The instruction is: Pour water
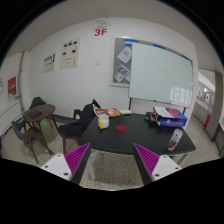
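gripper [112, 163] held wide and empty at lower centre, well back from the dark table [135, 138]; a bottle [174, 140] stands at its right end, likely the target.

The dark table [125, 135] is our landmark; the small yellowish thing [102, 120] on its near-left part is too small to name; the red spot [121, 127] just beside it, same story; the clutter [170, 117] on the table's right end blurs into blue and white shapes; the wall posters [69, 54] behind the table carry unreadable print; the gripper [112, 160] fingers are cut off at their bases.
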### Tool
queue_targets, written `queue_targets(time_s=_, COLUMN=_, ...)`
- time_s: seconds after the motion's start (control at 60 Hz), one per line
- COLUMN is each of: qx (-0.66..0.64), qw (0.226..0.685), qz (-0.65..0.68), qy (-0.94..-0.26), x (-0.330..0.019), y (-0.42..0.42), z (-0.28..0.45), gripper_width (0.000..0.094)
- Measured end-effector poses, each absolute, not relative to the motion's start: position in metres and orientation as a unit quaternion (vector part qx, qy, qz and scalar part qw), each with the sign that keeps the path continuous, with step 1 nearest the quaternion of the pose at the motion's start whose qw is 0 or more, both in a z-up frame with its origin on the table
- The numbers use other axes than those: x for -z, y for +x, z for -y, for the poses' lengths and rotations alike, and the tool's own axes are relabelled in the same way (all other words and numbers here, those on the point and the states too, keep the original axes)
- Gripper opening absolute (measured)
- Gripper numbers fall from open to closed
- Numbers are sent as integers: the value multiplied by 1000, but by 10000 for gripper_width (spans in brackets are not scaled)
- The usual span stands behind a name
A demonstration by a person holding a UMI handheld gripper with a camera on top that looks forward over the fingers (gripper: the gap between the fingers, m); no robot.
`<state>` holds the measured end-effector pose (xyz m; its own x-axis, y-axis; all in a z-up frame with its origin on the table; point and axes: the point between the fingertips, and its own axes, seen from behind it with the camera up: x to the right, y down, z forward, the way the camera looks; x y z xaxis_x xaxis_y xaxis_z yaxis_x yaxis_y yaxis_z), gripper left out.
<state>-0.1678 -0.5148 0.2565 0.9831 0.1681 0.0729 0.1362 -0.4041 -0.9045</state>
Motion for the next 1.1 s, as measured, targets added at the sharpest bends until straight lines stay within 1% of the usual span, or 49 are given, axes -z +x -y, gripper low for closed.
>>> queue_targets(time_s=0.05, qx=-11, qw=532, qz=80, qy=-843, x=-249, y=-159, z=517, gripper_width=847)
queue_targets(time_s=0.117, qx=-5, qw=522, qz=66, qy=-851, x=-228, y=-129, z=514, gripper_width=845)
queue_targets(time_s=0.133, qx=-1, qw=519, qz=60, qy=-853, x=-227, y=-131, z=515, gripper_width=846)
queue_targets(time_s=0.183, qx=5, qw=509, qz=49, qy=-859, x=-200, y=-95, z=503, gripper_width=844)
queue_targets(time_s=0.367, qx=46, qw=474, qz=5, qy=-879, x=-121, y=33, z=468, gripper_width=846)
queue_targets(time_s=0.467, qx=70, qw=474, qz=-13, qy=-877, x=-96, y=104, z=437, gripper_width=850)
queue_targets(time_s=0.583, qx=80, qw=488, qz=-18, qy=-869, x=-80, y=168, z=383, gripper_width=840)
queue_targets(time_s=0.683, qx=81, qw=502, qz=-21, qy=-861, x=-73, y=212, z=331, gripper_width=844)
queue_targets(time_s=0.883, qx=60, qw=532, qz=-9, qy=-845, x=-65, y=249, z=241, gripper_width=845)
queue_targets(time_s=0.917, qx=57, qw=532, qz=-6, qy=-845, x=-61, y=250, z=231, gripper_width=829)
queue_targets(time_s=0.967, qx=51, qw=536, qz=-6, qy=-843, x=-59, y=252, z=219, gripper_width=773)
queue_targets(time_s=1.05, qx=52, qw=543, qz=-4, qy=-838, x=-54, y=256, z=205, gripper_width=644)
queue_targets(time_s=1.067, qx=55, qw=546, qz=-4, qy=-836, x=-54, y=258, z=202, gripper_width=646)
queue_targets(time_s=1.083, qx=57, qw=549, qz=-3, qy=-834, x=-54, y=259, z=200, gripper_width=563)
queue_targets(time_s=1.1, qx=55, qw=552, qz=-3, qy=-832, x=-55, y=259, z=199, gripper_width=563)
